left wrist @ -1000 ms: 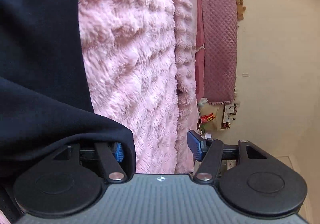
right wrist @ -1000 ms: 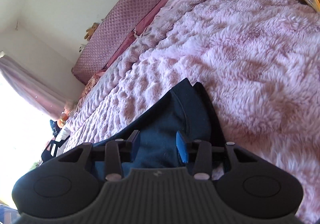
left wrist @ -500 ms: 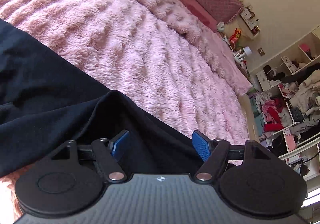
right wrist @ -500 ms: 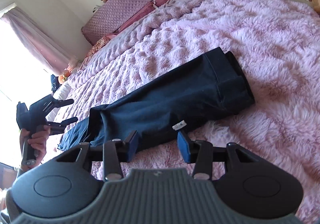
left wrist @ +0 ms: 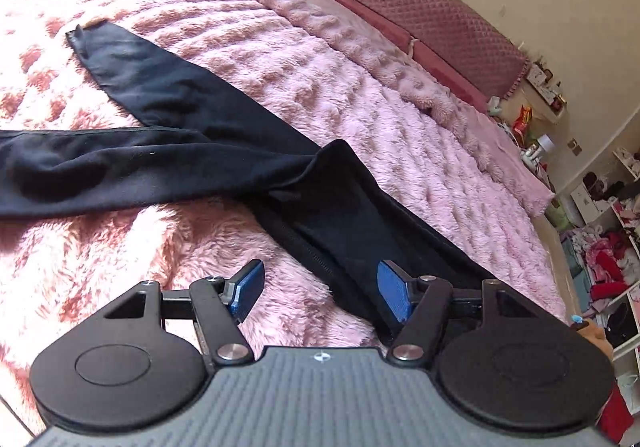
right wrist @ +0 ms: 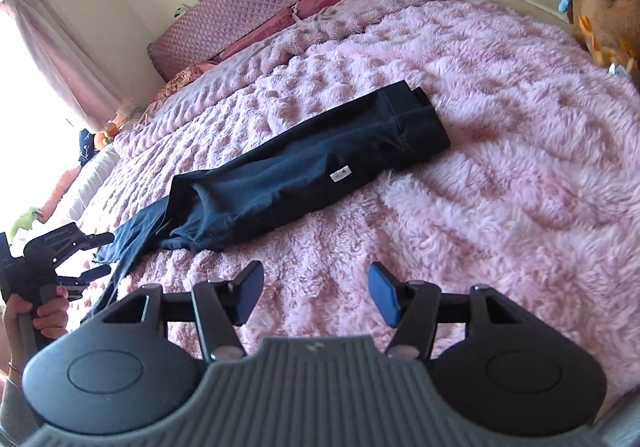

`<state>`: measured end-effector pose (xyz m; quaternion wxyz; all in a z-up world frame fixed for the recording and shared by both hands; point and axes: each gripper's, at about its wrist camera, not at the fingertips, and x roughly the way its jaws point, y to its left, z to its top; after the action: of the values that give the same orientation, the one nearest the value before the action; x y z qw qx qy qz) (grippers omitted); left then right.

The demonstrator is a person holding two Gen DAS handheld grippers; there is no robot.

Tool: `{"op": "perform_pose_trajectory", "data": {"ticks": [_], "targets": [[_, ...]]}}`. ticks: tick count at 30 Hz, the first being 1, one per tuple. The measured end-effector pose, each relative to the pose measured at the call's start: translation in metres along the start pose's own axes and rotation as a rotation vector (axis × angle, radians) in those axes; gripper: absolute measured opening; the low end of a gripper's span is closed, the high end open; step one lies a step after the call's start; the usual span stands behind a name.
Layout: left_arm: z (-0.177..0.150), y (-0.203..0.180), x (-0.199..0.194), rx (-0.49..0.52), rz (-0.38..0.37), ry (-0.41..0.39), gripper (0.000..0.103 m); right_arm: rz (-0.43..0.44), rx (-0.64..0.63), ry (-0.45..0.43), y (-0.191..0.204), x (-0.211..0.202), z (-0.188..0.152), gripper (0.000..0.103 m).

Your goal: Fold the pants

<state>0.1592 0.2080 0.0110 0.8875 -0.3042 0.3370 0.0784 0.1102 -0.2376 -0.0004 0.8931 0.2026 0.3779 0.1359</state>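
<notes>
So the big fluffy pink blanket (right wrist: 500, 175) fills both views, with 1 pair of dark navy pants (right wrist: 304, 175) lying lengthwise across the middle of the right wrist frame, already halved leg over leg from the look of it. Both tools are let go: the right gripper (right wrist: 316, 293) has just been spreading with only blanket between its blue pads, and the left gripper (left wrist: 322, 291) gapes wide at bottom center, its jaws having just narrowed slightly, above the fabric's edge without pinching it. I'd guess the next move is re-grabbing 1 end and folding it across; that's 2 grippers, 1 pants, 1 teddy (right wrist: 604, 19) upper right.
</notes>
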Motion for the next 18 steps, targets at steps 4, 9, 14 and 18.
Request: {"op": "perform_pose_trajectory", "data": {"ticks": [4, 9, 14, 18], "targets": [[-0.011, 0.015, -0.021, -0.079, -0.062, -0.036, 0.076, -0.096, -0.009, 0.005, 0.012, -0.022, 0.005, 0.055], [-0.009, 0.022, -0.016, -0.146, -0.072, -0.029, 0.077, -0.076, 0.085, 0.002, 0.009, -0.033, 0.025, 0.057], [0.001, 0.023, 0.017, -0.169, -0.066, 0.014, 0.077, -0.096, 0.379, 0.076, -0.021, 0.015, 0.064, 0.057], [0.004, 0.02, 0.049, -0.136, -0.044, 0.045, 0.077, -0.022, 0.625, 0.103, -0.057, 0.076, 0.077, 0.057]]}}
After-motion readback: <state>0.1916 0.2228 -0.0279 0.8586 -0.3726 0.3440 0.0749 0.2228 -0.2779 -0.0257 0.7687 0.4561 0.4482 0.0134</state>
